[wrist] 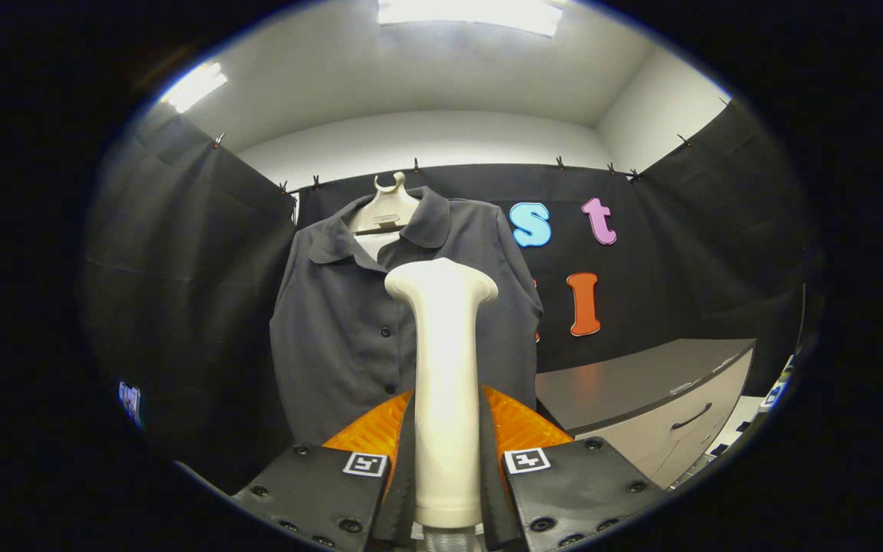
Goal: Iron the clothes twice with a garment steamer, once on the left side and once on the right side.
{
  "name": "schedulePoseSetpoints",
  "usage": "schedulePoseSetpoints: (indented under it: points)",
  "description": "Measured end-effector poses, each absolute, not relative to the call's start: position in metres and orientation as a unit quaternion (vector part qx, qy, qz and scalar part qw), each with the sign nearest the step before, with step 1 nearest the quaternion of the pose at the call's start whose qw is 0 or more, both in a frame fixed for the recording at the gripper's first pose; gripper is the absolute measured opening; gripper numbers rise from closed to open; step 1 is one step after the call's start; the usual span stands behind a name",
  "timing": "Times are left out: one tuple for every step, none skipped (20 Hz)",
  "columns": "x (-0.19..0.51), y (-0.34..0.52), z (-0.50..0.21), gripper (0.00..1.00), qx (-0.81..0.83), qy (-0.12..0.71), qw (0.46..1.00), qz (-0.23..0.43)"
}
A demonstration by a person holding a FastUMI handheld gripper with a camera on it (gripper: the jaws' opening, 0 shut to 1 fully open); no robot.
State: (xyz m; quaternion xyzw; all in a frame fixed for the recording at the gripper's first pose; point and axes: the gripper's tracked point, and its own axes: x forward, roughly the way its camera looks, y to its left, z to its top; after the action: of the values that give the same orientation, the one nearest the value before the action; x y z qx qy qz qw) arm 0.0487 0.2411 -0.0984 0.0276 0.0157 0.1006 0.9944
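Garment steamer [445,383]: a pale upright wand, handle low between my fingers, flared head at the top, standing straight along the line of my tool.

Tool [445,452]: closed on the steamer's handle, one finger pressed on each flank, so the wand stays upright and the head leads the way.

Why held this way: I judge the grip low on the handle leaves the whole head free to meet the cloth, and keeps my fingers off the fabric.

Shirt [380,322]: dark grey, collared, buttoned down the front, hanging beyond the steamer head and facing me; the head covers part of its middle and its right half.

Gap: I cannot tell whether the head touches the cloth or stands just short of it.

Hanger [386,207]: pale, inside the collar, holding the shirt up against the booth's dark wall so the front hangs flat for a downward pass.

Surface [641,376]: grey top with a drawer front and handle, to the right of the shirt and lower, apart from it.

Stage, as I judge it: the steamer is in hand and aimed near the button line; which side pass this is, I cannot say.

Risk: a tilted wand would drag the placket sideways.
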Motion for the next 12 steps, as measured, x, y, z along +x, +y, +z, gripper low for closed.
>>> schedulePoseSetpoints:
  points:
    - [0.050,0.245,-0.105,0.41,0.026,0.021,0.994,0.101]
    - [0.053,0.249,-0.111,0.42,0.024,0.026,0.994,0.099]
    - [0.057,0.250,-0.113,0.42,0.021,0.029,0.995,0.096]
    - [0.062,0.252,-0.116,0.42,0.019,0.031,0.995,0.092]
    - [0.065,0.253,-0.120,0.42,0.018,0.033,0.995,0.089]
    - [0.070,0.255,-0.122,0.42,0.016,0.036,0.995,0.087]
    - [0.071,0.255,-0.123,0.42,0.015,0.037,0.996,0.086]
    - [0.074,0.257,-0.123,0.42,0.011,0.035,0.996,0.085]
    - [0.078,0.258,-0.123,0.42,0.007,0.034,0.996,0.083]
    - [0.081,0.257,-0.123,0.42,0.004,0.032,0.996,0.079]
    - [0.084,0.257,-0.125,0.42,0.002,0.034,0.997,0.075]
    - [0.086,0.257,-0.128,0.42,0.001,0.037,0.997,0.074]
